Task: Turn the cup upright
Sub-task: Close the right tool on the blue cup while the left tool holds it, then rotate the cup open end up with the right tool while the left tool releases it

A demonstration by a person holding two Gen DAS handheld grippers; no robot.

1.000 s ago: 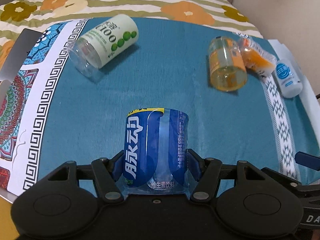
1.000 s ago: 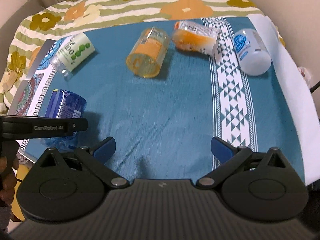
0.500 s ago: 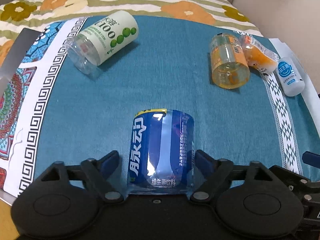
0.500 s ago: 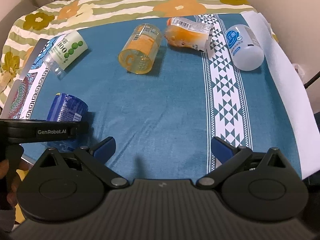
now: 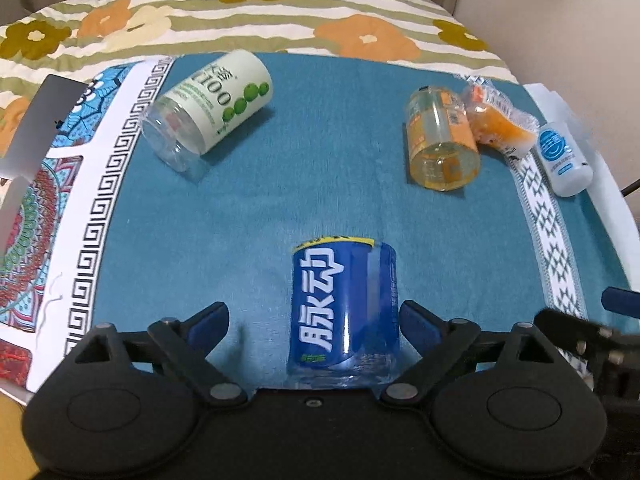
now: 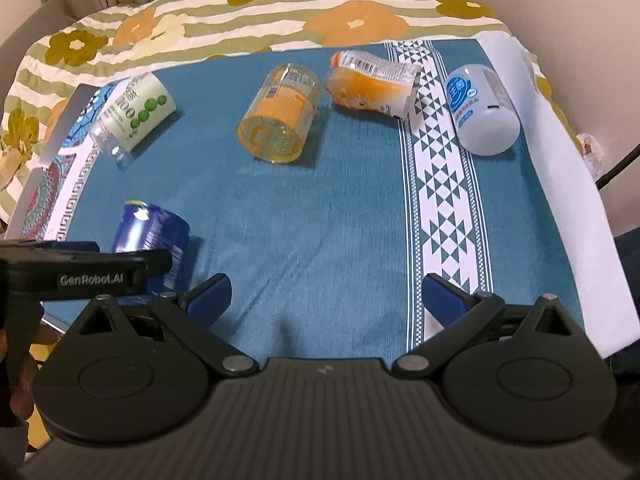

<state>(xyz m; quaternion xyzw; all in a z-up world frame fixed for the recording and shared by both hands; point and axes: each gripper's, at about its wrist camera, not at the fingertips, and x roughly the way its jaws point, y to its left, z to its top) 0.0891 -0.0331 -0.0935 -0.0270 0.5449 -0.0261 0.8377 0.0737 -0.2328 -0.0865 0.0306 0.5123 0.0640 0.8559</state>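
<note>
A blue-labelled clear cup (image 5: pixel 345 308) stands on the teal cloth between the fingers of my left gripper (image 5: pixel 314 320), which is open with a gap on each side of the cup. The cup also shows in the right wrist view (image 6: pixel 150 236), behind the left gripper's body. My right gripper (image 6: pixel 326 294) is open and empty over bare cloth. Other cups lie on their sides: a green-and-white one (image 5: pixel 208 108), an orange one (image 5: pixel 442 140), a crumpled orange one (image 5: pixel 500 124) and a white-and-blue one (image 5: pixel 562 158).
The teal cloth (image 6: pixel 320 208) covers a table, with a patterned white band (image 6: pixel 444 184) on the right and a key-pattern border (image 5: pixel 100 208) on the left. A flowered striped blanket (image 5: pixel 240 20) lies behind. A grey flat object (image 5: pixel 36 124) sits at far left.
My left gripper has opened and let go of the blue cup, then drawn back a little. The cup stays standing. My right gripper has drifted slightly, still open.
</note>
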